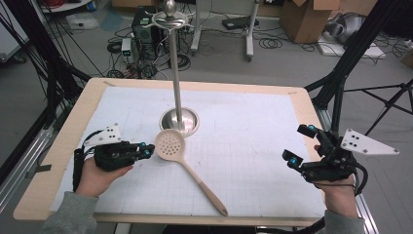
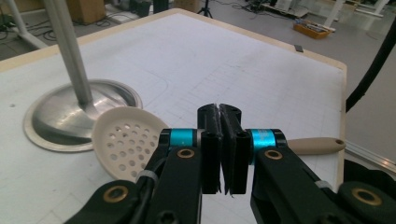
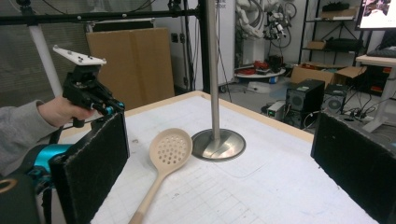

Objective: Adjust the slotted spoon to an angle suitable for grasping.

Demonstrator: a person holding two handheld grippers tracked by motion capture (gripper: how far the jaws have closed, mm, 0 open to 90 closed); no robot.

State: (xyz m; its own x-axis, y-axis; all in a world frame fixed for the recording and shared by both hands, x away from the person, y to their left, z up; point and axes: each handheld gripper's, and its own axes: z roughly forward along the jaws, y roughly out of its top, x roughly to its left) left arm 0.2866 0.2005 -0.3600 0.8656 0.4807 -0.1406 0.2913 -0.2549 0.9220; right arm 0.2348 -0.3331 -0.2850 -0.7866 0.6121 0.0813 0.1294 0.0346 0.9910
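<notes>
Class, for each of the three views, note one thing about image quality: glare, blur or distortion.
High view: sharp and evenly lit, glare on the metal stand. Left gripper view: shut left gripper looms blurred; table edges bow. Right gripper view: right gripper pads soft; slotted spoon sharp.

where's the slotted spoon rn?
The slotted spoon lies flat mid-table in the high view, bowl just in front of the stand's metal base, handle running toward the near edge. The left hand-held gripper sits just left of the bowl.
</notes>
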